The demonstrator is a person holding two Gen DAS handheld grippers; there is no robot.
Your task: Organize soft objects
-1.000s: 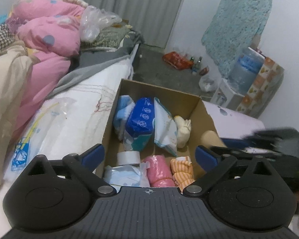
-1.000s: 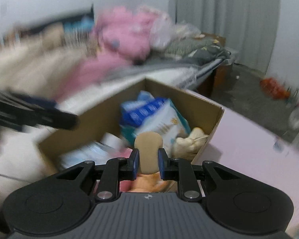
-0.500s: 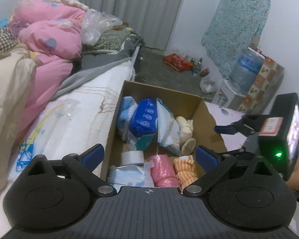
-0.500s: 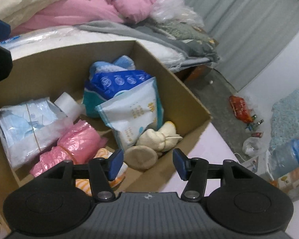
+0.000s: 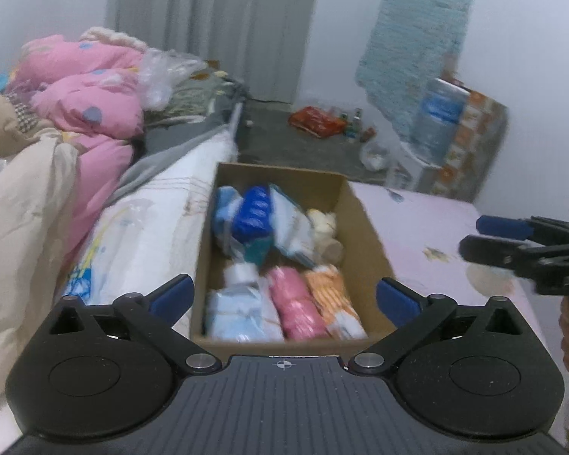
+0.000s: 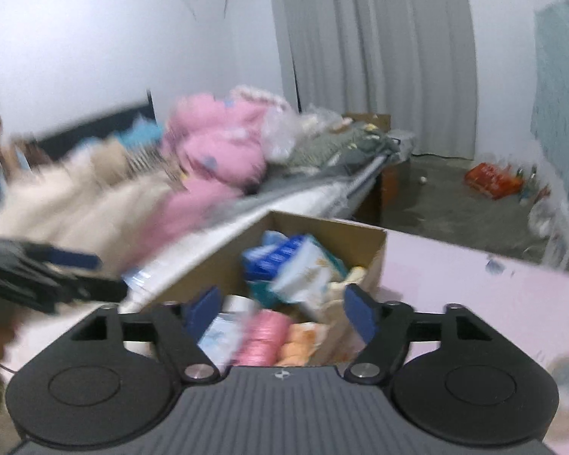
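Cardboard box (image 5: 364,227) sits on the bed, open at the top, packed with soft things. Inside it, toward the far end, lie a blue packet (image 5: 256,216) and a white pouch (image 5: 290,223), with a cream plush toy (image 5: 322,222) against the box's right wall and a tan round pad (image 5: 332,250) just in front of that toy. Nearer the front of the box are a pink bundle (image 5: 294,303), an orange striped cloth (image 5: 332,295) touching it on the right, a pale blue wrapped pack (image 5: 235,314) on its left, and a white tape roll (image 5: 241,271) behind that pack.

Left claw (image 5: 282,297) hovers over the near edge of the box with its jaws spread wide and nothing between them. Right claw (image 6: 280,305) has just been opening; its jaws stand apart and empty, above the box's near right corner. In the left wrist view the right claw shows off to the right of the box, over the pale pink sheet (image 5: 436,227).

Left of the box, pink bedding (image 5: 95,106) and a cream blanket (image 5: 22,204) are piled up. Both views are blurred.
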